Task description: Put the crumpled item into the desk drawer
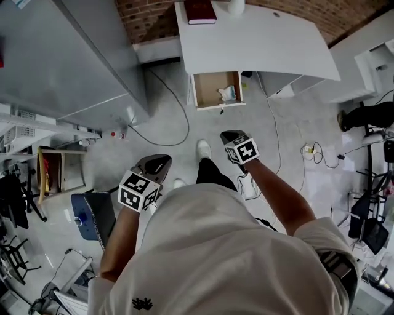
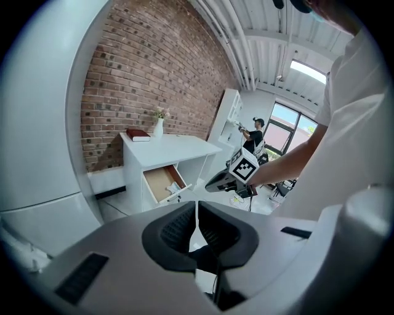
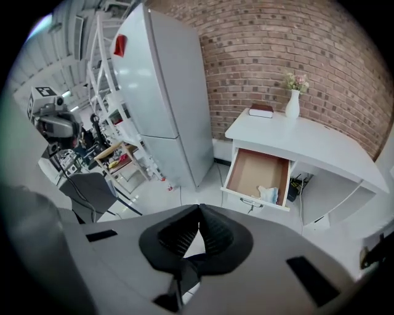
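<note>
A pale crumpled item (image 1: 228, 93) (image 3: 269, 194) lies inside the open drawer (image 1: 213, 90) (image 3: 258, 174) (image 2: 164, 183) of a white desk (image 1: 258, 43) (image 3: 308, 144). Both grippers hang in the air well back from the desk, over the floor. My left gripper (image 1: 159, 163) (image 2: 196, 225) has its jaws shut with nothing between them. The right gripper (image 1: 233, 136) (image 3: 198, 229) is also shut and holds nothing; it shows in the left gripper view (image 2: 217, 181) too.
A dark red book (image 1: 200, 11) and a white vase (image 3: 292, 103) stand on the desk by the brick wall. A tall grey fridge (image 1: 68, 55) (image 3: 163, 92) is on the left. Cables (image 1: 178, 117) trail on the floor. A blue chair (image 1: 92, 215) and shelves (image 1: 55, 169) sit lower left.
</note>
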